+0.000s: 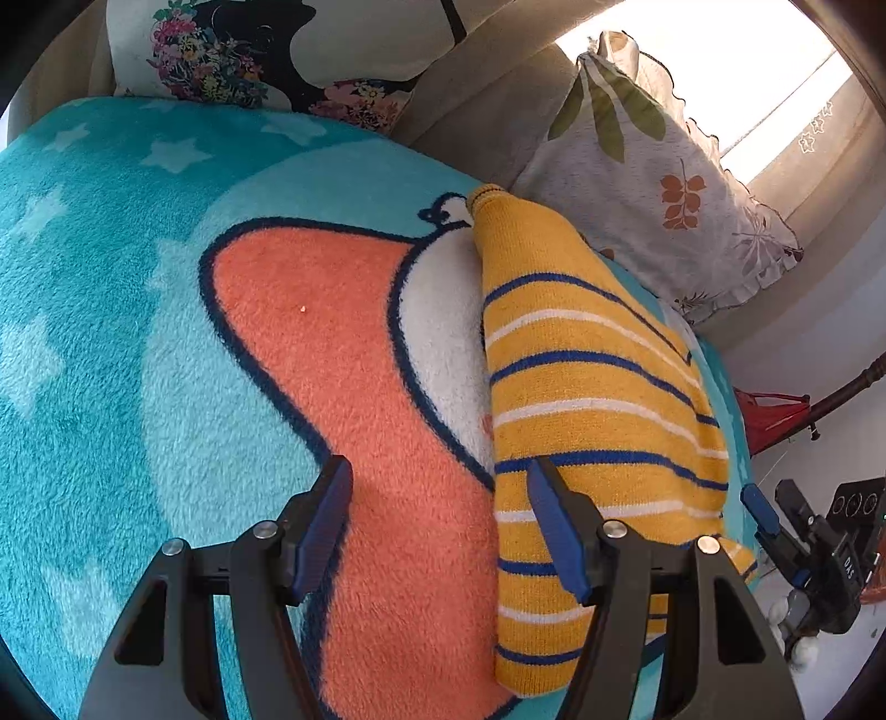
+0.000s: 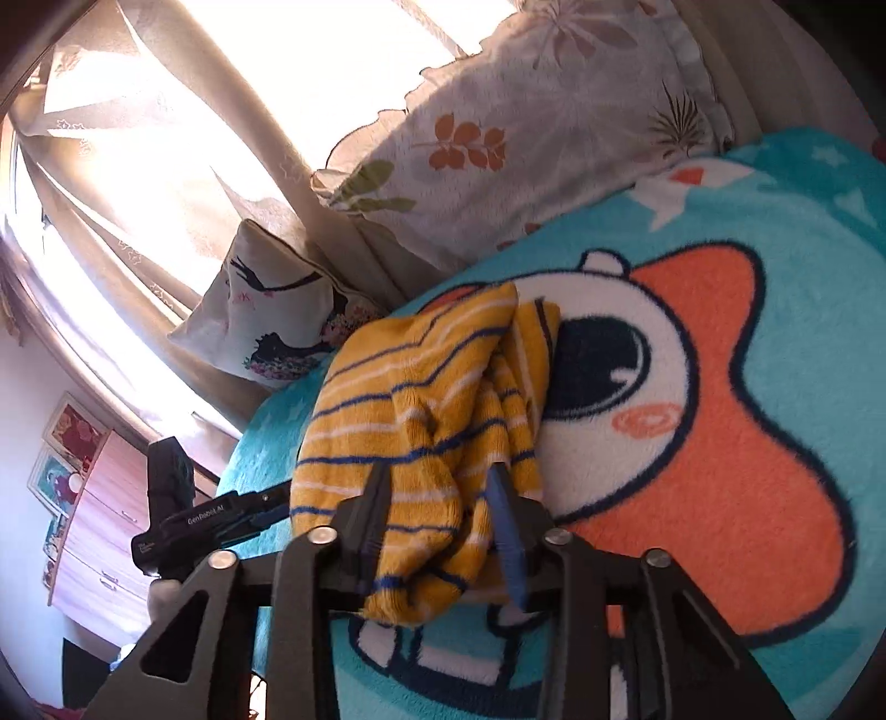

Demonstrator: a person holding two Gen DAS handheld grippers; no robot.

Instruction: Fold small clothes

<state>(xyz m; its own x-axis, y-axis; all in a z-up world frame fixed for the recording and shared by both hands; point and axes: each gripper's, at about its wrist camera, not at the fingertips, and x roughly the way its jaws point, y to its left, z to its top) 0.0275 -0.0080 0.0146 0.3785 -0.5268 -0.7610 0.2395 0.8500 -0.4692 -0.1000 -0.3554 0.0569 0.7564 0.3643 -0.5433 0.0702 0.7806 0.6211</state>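
A small yellow knitted garment (image 1: 587,387) with blue and white stripes lies folded lengthwise on a teal fleece blanket (image 1: 111,310) with an orange cartoon star. My left gripper (image 1: 440,487) is open and empty; its right finger rests over the garment's near left edge, its left finger over the orange patch. My right gripper (image 2: 440,487) has its fingers closed around a bunched fold of the garment (image 2: 421,399) at its near end. The right gripper also shows in the left wrist view (image 1: 775,531), at the garment's right edge.
A leaf-print frilled pillow (image 1: 653,194) lies beyond the garment by the window. A floral cushion (image 1: 260,50) stands at the blanket's far edge. Curtains (image 2: 166,166) and a wooden drawer unit (image 2: 99,531) lie off the bed's side. A red object (image 1: 769,415) stands beyond the bed edge.
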